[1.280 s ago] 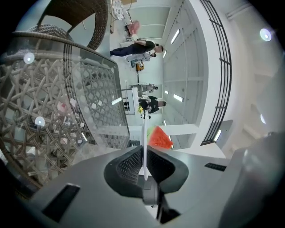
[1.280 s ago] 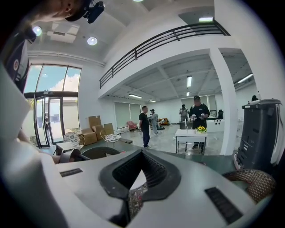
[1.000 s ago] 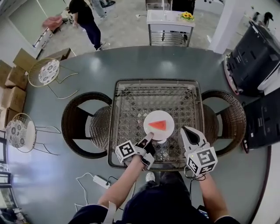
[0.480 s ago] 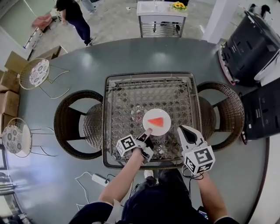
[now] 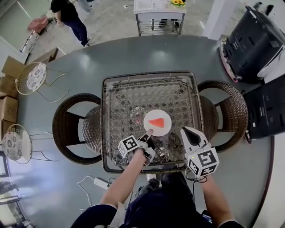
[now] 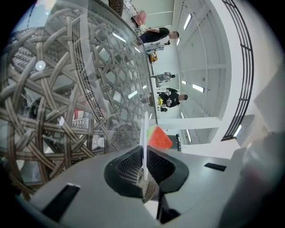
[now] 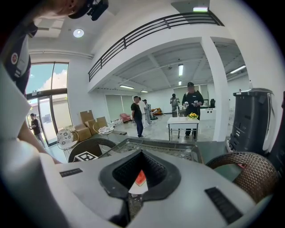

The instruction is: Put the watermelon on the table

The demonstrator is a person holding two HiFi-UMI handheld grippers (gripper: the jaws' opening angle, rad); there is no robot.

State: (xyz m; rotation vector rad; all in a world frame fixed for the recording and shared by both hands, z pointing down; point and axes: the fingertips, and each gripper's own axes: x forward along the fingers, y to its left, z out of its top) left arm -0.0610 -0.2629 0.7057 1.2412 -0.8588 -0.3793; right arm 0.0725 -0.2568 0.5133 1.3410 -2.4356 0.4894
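Note:
A red watermelon wedge lies on a small white plate held low over the glass-topped wicker table. My left gripper is shut on the plate's near rim. In the left gripper view the plate runs edge-on between the pads, with the watermelon just past them. I cannot tell whether the plate touches the glass. My right gripper hovers to the plate's right, shut and holding nothing. Its own view shows the wedge beyond its jaws.
Wicker chairs stand at the table's left and right. A black machine is at the far right. A power strip lies on the floor. A person and a white cart are at the back.
My left gripper has sunk toward the tabletop with the plate and wedge still in it. The right gripper has dropped a little beside it.

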